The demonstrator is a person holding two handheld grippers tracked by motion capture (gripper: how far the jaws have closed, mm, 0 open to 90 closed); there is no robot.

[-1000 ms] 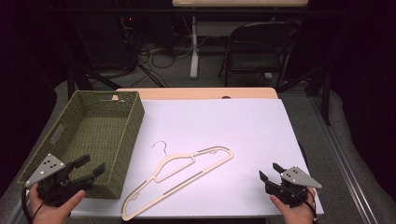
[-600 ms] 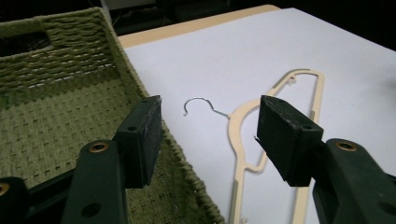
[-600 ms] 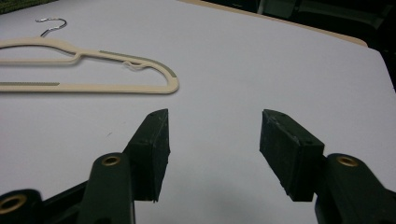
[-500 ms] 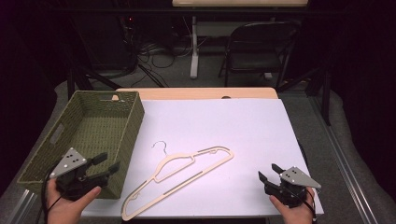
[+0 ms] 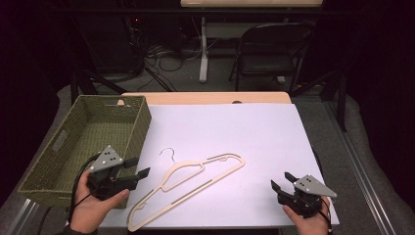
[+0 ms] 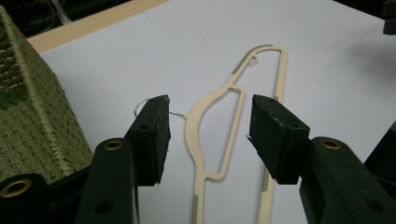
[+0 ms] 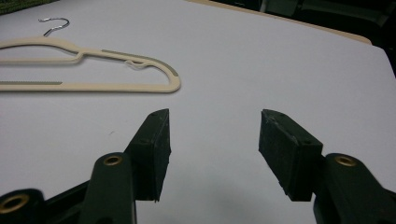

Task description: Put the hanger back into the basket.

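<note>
The hanger (image 5: 188, 183) lies flat on the white sheet (image 5: 235, 142) that covers the table (image 5: 205, 98). It is cream, with a thin metal hook (image 5: 169, 152) at the top. The hook points toward the far side of the table. The long bar runs slanted, from the near left up to the right.

Your left claw (image 5: 138, 170) is just left of the hanger, close to the near end of the basket (image 5: 85, 142). Your left hand (image 5: 95, 208) holds it low over the table. Its jaws have just been closing, but they are about half open and they hold nothing. In the left gripper view, the hanger (image 6: 224, 135) lies on the sheet past the jaws, in line with the gap between them. The hook (image 6: 140, 105) peeks out by the tip of the left jaw. The jaws do not touch the hanger. The green woven basket (image 6: 32, 121) is at the left of that view.

Your right claw (image 5: 282, 182) is near the front right corner of the sheet, well apart from the hanger. Your right hand (image 5: 306, 220) holds it there. Its jaws are wide open and they hold nothing. In the right gripper view, the bare sheet (image 7: 280, 70) lies in front of the jaws. The hanger (image 7: 93, 70) lies farther off, at the upper left of that view, with its hook (image 7: 53, 24) at the top.

A black chair (image 5: 271, 54) stands on the floor behind the table.
</note>
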